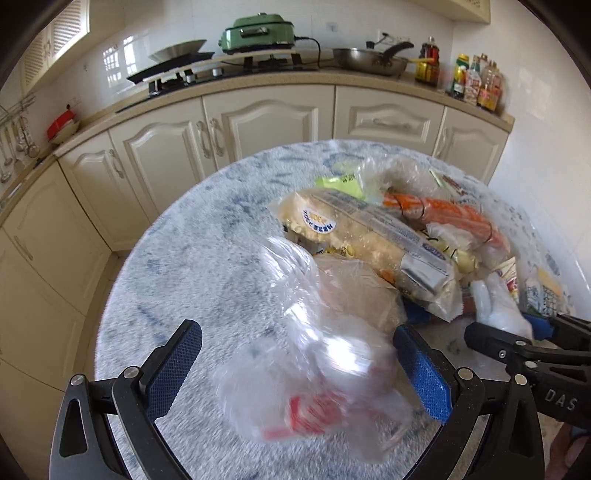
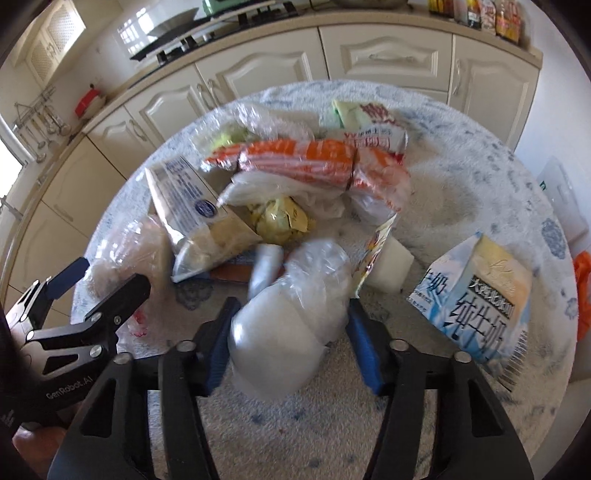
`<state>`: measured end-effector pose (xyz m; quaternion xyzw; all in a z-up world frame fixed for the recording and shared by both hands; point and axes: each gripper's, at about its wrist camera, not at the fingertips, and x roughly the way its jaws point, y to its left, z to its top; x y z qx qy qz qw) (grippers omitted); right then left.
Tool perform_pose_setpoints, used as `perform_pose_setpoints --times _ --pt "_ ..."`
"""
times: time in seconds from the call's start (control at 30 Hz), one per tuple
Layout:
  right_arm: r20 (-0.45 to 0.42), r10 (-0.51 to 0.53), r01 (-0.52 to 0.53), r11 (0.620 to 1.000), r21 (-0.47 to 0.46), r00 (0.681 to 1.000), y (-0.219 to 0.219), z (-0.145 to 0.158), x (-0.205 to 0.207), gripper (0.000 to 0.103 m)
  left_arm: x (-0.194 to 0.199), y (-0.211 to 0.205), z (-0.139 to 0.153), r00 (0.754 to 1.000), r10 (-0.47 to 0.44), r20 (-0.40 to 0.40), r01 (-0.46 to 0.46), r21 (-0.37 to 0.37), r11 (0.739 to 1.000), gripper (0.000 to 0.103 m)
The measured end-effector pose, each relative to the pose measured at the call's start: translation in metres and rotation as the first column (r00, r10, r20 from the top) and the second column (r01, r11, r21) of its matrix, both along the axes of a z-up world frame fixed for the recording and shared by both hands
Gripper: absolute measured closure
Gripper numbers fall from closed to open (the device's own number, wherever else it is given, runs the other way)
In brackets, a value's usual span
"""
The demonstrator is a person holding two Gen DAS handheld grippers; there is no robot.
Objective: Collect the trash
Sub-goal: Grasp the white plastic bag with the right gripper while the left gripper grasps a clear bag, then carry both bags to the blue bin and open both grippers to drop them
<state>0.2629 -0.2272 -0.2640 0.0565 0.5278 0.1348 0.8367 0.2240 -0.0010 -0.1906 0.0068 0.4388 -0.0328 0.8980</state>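
A heap of trash lies on the round table with a fluffy blue-white cover (image 1: 203,240): a long clear snack bag (image 1: 369,236), an orange wrapper (image 1: 443,214), a crumpled yellow wrapper (image 2: 284,218) and a blue-white milk pouch (image 2: 476,295). My left gripper (image 1: 301,354) is wide open around a blurred clear bag with red print (image 1: 314,391); the bag lies against the right pad only. My right gripper (image 2: 290,332) has its blue pads against both sides of a whitish clear plastic bag (image 2: 291,321). Each gripper shows at the edge of the other's view: the right gripper (image 1: 509,328) and the left gripper (image 2: 96,286).
Cream kitchen cabinets (image 1: 258,122) curve behind the table. The counter above them holds a hob (image 1: 192,74), a green appliance (image 1: 258,33), a wok (image 1: 369,61) and several sauce bottles (image 1: 476,79). A white wall (image 1: 546,122) stands close on the right.
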Motion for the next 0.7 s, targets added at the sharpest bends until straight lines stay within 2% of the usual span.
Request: perform_pose_setpoints --times 0.07,0.1,0.17,0.23,0.37,0.53,0.7 --pt "0.003 0.002 -0.002 1.000 0.005 1.000 -0.001 0.000 -0.001 0.052 0.007 0.001 -0.006 1.000 -0.020 -0.019 0.020 -0.030 0.999 0.023" --pt "0.006 0.006 -0.006 1.000 0.004 1.000 -0.002 0.000 -0.002 0.054 0.010 0.002 -0.010 0.999 -0.034 -0.030 0.032 -0.061 0.998 0.028" --pt "0.009 0.007 -0.007 1.000 0.011 1.000 -0.006 0.000 -0.005 0.056 0.013 0.005 -0.014 0.998 -0.043 -0.040 0.039 -0.100 0.994 0.046" --pt "0.015 0.002 -0.002 1.000 0.017 1.000 -0.010 0.001 -0.009 0.058 0.013 0.006 -0.015 0.997 -0.058 -0.043 0.052 -0.123 0.991 0.054" --pt "0.024 0.011 -0.012 0.999 0.039 1.000 -0.016 0.003 -0.024 0.059 0.002 0.017 -0.013 0.998 -0.055 -0.033 0.049 -0.163 0.985 0.059" --pt "0.034 0.006 -0.009 0.996 0.085 0.999 -0.028 0.008 -0.042 0.059 -0.029 0.032 -0.006 1.000 -0.019 -0.007 0.017 -0.166 0.986 0.060" --pt "0.077 -0.002 -0.008 0.991 0.135 0.997 -0.043 0.023 -0.057 0.059 -0.069 0.024 0.019 0.999 -0.005 0.034 0.010 -0.168 0.986 0.060"
